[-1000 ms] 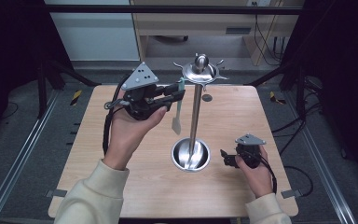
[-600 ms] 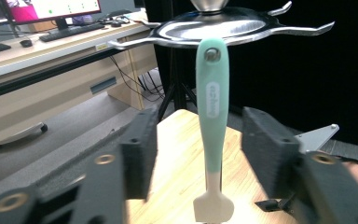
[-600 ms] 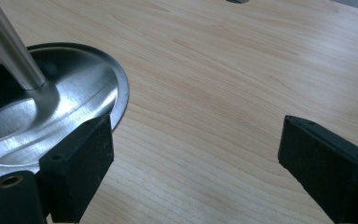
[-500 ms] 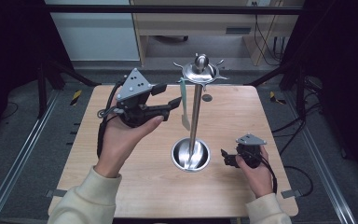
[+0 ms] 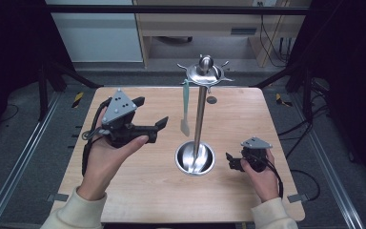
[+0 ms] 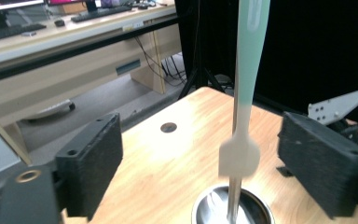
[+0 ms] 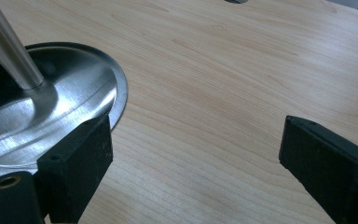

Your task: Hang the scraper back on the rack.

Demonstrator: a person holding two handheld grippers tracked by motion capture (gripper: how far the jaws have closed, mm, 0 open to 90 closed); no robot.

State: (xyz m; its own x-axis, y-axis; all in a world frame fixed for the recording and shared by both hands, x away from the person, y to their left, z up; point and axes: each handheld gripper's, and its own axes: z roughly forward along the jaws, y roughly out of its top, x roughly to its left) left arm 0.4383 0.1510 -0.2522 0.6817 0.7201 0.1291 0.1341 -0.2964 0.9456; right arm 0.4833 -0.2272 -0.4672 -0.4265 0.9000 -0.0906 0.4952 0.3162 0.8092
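While the spatula (image 5: 185, 109) hangs from a hook of the rack (image 5: 201, 72), beside the pole and clear of the worktop (image 5: 138, 191), we judge the step in hand to be the release and retreat. Our left tongs (image 5: 162, 125) have just been opening; the jaws stand apart and nothing is pressed between them, the spatula swinging a little in front. We should draw them straight back, level, so that neither jaw brushes the blade (image 6: 239, 156) and lifts it off its hook. Our right tongs (image 5: 228, 161) rest low near the base (image 5: 195, 158), jaws apart and empty; we keep them quiet there.
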